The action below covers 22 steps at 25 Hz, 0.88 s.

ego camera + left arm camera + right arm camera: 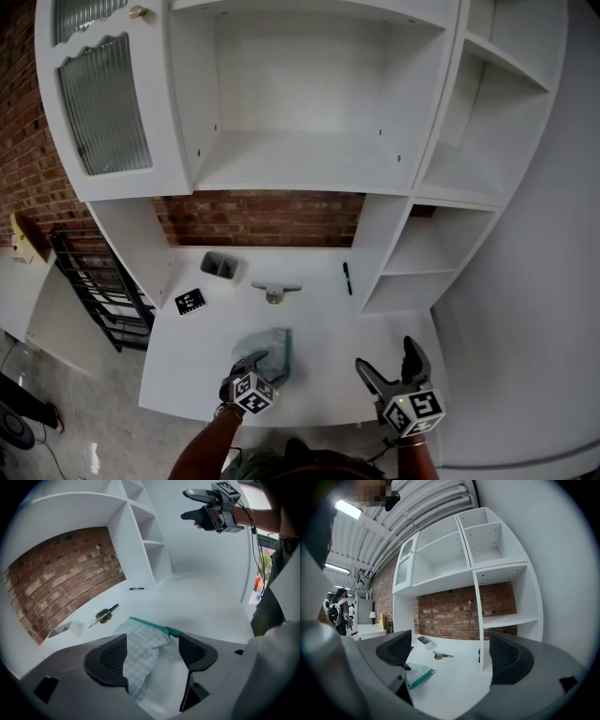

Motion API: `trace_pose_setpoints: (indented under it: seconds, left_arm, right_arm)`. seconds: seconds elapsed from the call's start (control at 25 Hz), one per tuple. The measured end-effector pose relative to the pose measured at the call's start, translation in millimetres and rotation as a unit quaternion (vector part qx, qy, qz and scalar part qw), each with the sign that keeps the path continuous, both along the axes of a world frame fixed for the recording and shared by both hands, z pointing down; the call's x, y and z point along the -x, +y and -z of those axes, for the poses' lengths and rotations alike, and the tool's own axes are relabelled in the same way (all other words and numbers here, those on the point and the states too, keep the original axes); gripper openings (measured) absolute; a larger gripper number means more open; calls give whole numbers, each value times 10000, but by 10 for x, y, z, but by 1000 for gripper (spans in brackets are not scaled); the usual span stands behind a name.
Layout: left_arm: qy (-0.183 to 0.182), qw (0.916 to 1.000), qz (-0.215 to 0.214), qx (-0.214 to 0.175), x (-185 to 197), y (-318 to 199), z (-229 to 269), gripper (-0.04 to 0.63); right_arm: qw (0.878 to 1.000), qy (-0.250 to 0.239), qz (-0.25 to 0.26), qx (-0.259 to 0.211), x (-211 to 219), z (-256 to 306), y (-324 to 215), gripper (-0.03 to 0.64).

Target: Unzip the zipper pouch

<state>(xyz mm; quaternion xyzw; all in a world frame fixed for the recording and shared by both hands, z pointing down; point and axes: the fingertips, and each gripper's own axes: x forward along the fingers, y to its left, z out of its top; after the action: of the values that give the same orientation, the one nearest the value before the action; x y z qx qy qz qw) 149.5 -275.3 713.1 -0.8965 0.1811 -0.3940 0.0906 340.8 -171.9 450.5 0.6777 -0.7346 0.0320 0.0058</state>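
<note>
Cloth of this pale checked zipper pouch with teal edge [140, 641] looks soft and light, so pinch its teal end. Fingers of your left gripper [152, 645] stand apart around it, and those of the right gripper [450, 648] are apart and empty.

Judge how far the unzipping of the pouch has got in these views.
Done: nothing; the pouch lies on the table, its green zip edge apparently closed. In hand: the left gripper, jaws open, straddles one end, not yet gripping. Left: clamping, then opening the zip, probably with the open, empty right gripper.

Studio workroom, brick wall [262, 217], white shelving [300, 159]
</note>
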Motion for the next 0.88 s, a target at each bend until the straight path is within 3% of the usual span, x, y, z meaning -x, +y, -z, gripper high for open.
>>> trace_pose_setpoints:
  seconds: [0.24,0.48,0.64,0.76,0.88]
  left_arm:
    - [-351,9993,-4,84,-5,-114,-177,342]
    - [-377,9987,-120,306,-10,-104,-236,326]
    - [-450,9973,-241,523,-20,-16,-255,244]
    - [-555,9973,-91,471,-17,-11,-277,69]
    - [-475,9972,202,541,9,-55,-270,40]
  right_arm:
    - [10000,-54,56,56,-69,-95,-21,517]
    - [9999,-51,106,100,-82,-160,-4,517]
    - [9997,-134,163,149,-50,-208,25,517]
    - [9995,-122,183,224,-53,-229,55,516]
    - [9994,-154,225,232,-47,-251,79,515]
